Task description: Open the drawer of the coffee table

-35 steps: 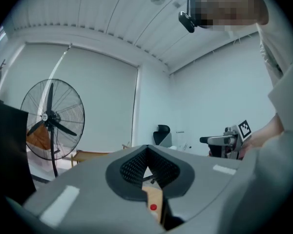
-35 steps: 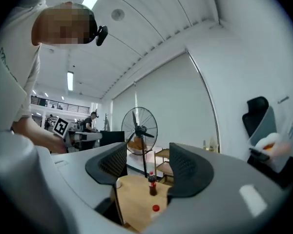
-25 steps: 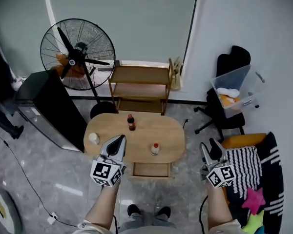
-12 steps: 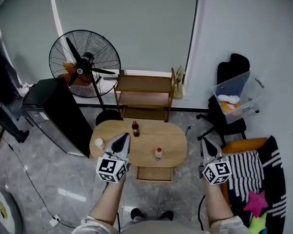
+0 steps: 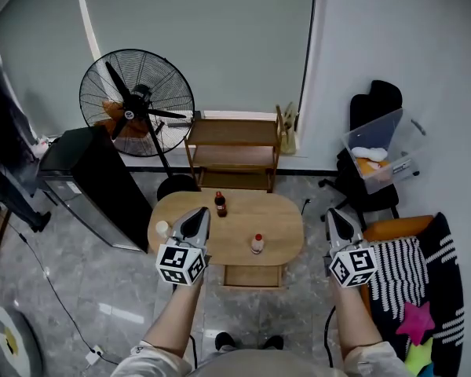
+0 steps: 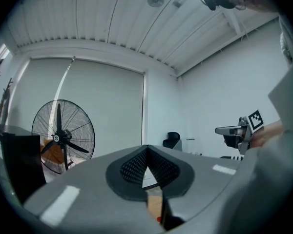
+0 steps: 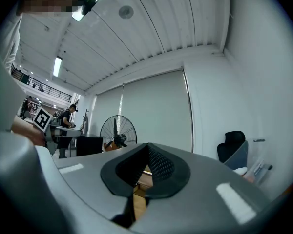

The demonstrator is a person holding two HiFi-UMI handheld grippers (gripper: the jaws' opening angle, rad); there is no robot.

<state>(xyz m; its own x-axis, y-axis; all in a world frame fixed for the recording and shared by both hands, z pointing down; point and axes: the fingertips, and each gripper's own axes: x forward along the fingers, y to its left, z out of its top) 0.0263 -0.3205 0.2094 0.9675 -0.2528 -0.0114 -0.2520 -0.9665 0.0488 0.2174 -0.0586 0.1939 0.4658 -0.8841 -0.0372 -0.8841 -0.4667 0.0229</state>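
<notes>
The oval wooden coffee table (image 5: 235, 225) stands on the floor below both grippers, and its drawer (image 5: 253, 276) shows under the near edge. A dark bottle (image 5: 220, 204), a small red-capped bottle (image 5: 257, 244) and a white cup (image 5: 162, 228) stand on the top. My left gripper (image 5: 198, 213) hovers over the table's left part, shut and empty; its tips meet in the left gripper view (image 6: 146, 148). My right gripper (image 5: 332, 214) hangs off the table's right end, shut on nothing, seen also in the right gripper view (image 7: 147, 146). Neither touches the drawer.
A standing fan (image 5: 137, 93) and a wooden shelf (image 5: 233, 154) stand behind the table. A black cabinet (image 5: 94, 183) is at the left. A black chair with a clear bin (image 5: 381, 148) and a striped cushion (image 5: 412, 273) are at the right.
Both grippers have risen, so the table looks smaller and lower. The right jaws stood apart a second ago and are now together.
</notes>
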